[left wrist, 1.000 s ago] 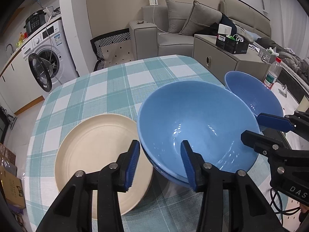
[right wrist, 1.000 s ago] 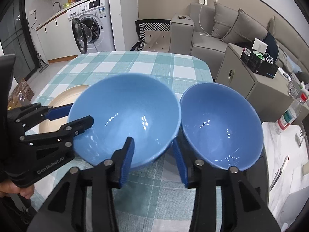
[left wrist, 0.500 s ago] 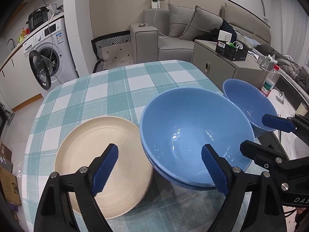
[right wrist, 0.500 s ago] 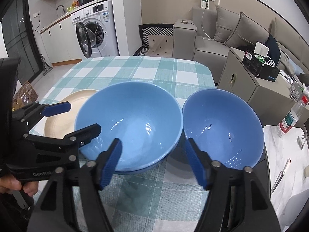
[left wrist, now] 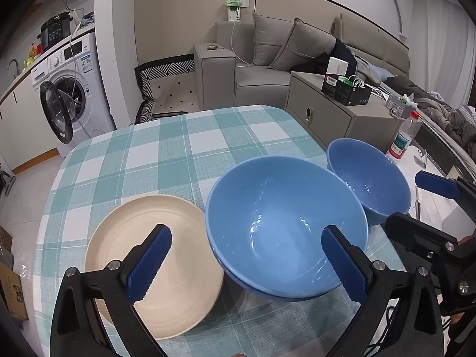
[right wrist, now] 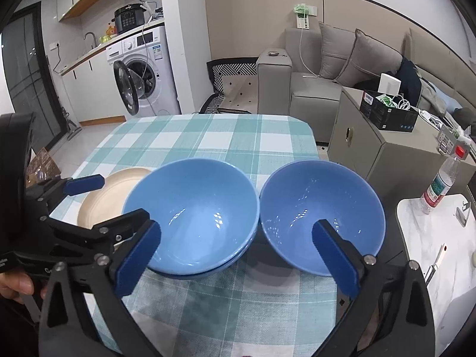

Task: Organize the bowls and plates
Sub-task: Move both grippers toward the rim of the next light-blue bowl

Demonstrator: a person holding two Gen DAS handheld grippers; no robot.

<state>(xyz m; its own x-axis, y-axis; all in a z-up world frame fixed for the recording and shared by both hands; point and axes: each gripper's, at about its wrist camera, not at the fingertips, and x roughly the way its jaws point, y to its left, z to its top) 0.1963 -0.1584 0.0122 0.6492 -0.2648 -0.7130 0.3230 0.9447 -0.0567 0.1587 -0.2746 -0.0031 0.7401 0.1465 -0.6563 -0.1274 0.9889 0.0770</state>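
Setting: table (left wrist: 184, 148) under a teal-and-white checked cloth; sofa (left wrist: 267, 71) and washing machine (left wrist: 68, 89) behind it.
Stacked bowls (left wrist: 285, 226): two blue bowls nested one inside the other, at centre of the left wrist view, resting on the cloth.
Single bowl (right wrist: 321, 214): blue, just beside the stack at its 3 o'clock, rims almost touching, near the table's right edge.
Plate (left wrist: 154, 267): cream, flat on the cloth at 9 o'clock of the stack, its rim tucked just under the stack's side.
Left gripper (left wrist: 245, 264): jaws opening, spread wide, pads pressing on nothing; near rim of the stack showing between the fingers.
Right gripper (right wrist: 236, 255): jaws opening, spread wide, gripping nothing; the gap between stack and single bowl framed by the fingers.
Bottle (right wrist: 443, 181): clear plastic, red cap, on a white surface at 3 o'clock.
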